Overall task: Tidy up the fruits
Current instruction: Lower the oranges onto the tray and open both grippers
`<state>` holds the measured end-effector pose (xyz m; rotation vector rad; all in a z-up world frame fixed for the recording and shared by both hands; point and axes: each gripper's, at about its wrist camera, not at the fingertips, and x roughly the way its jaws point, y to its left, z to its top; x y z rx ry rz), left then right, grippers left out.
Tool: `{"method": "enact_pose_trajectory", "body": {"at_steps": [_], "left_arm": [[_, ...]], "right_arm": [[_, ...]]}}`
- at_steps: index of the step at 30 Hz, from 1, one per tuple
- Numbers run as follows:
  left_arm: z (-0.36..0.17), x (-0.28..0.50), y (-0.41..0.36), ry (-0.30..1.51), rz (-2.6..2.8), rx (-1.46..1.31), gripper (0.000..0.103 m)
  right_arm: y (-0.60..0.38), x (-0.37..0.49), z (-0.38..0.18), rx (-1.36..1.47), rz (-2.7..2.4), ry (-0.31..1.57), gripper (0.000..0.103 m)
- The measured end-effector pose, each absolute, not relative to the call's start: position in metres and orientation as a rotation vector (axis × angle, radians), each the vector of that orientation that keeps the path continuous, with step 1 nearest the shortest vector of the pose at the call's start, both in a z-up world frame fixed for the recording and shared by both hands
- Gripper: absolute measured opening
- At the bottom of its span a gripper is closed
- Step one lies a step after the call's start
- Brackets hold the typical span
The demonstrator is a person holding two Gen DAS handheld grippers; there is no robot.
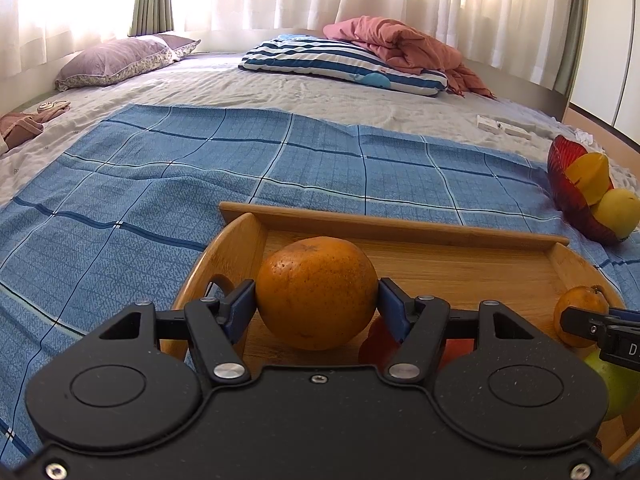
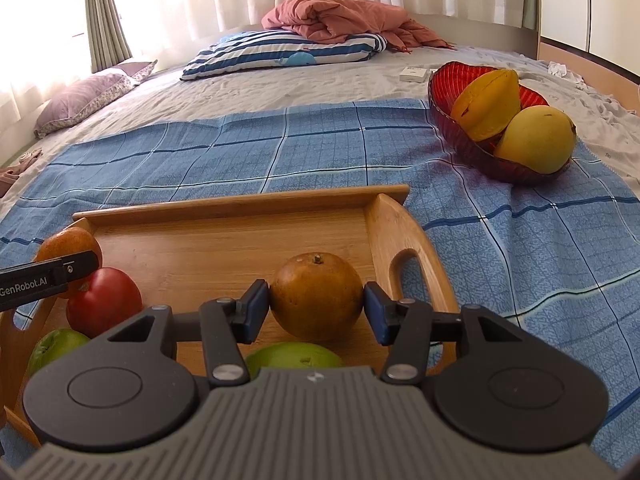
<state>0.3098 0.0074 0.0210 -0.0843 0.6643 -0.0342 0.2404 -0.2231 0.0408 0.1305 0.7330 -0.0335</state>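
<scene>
A wooden tray (image 1: 460, 268) (image 2: 224, 240) lies on a blue checked cloth. My left gripper (image 1: 316, 300) is shut on a large orange (image 1: 316, 292) at the tray's left end; this orange also shows in the right wrist view (image 2: 66, 242). My right gripper (image 2: 316, 304) is shut on a smaller orange (image 2: 316, 296) (image 1: 580, 312) at the tray's right end. A red fruit (image 2: 106, 300) and two green fruits (image 2: 294, 356) (image 2: 56, 346) also lie in the tray. A red glass bowl (image 2: 444, 108) (image 1: 564, 184) holds a yellow-orange fruit (image 2: 486, 104) and a yellow fruit (image 2: 536, 138).
The blue cloth (image 1: 200, 184) covers a grey bed. A striped pillow (image 1: 344, 64), a pink quilt (image 1: 404, 46) and a purple pillow (image 1: 116, 60) lie at the far end. Small white boxes (image 1: 504, 126) lie beyond the bowl.
</scene>
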Motion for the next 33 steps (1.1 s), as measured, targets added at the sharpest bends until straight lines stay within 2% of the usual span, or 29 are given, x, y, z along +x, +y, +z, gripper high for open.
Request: {"method": "enact_pose_trajectory", "body": {"at_steps": [7, 14, 17, 21, 33], "left_arm": [[0.021, 0.309, 0.009, 0.667, -0.026, -0.076, 0.065], [0.031, 0.299, 0.005, 0.639, -0.038, -0.035, 0.081], [0.035, 0.294, 0.004, 0.634, -0.036, -0.03, 0.088], [0.039, 0.284, 0.0, 0.609, -0.039, 0.015, 0.092], [0.056, 0.242, -0.001, 0.567, -0.108, 0.014, 0.096]], "right_arm": [[-0.221, 0.239, 0.041, 0.118, -0.034, 0.735, 0.058], [-0.22, 0.236, 0.041, 0.104, -0.028, 0.738, 0.062], [-0.219, 0.233, 0.042, 0.102, -0.025, 0.732, 0.07], [-0.219, 0.23, 0.044, 0.102, -0.015, 0.724, 0.072], [-0.217, 0.203, 0.059, 0.048, 0.003, 0.66, 0.086]]}}
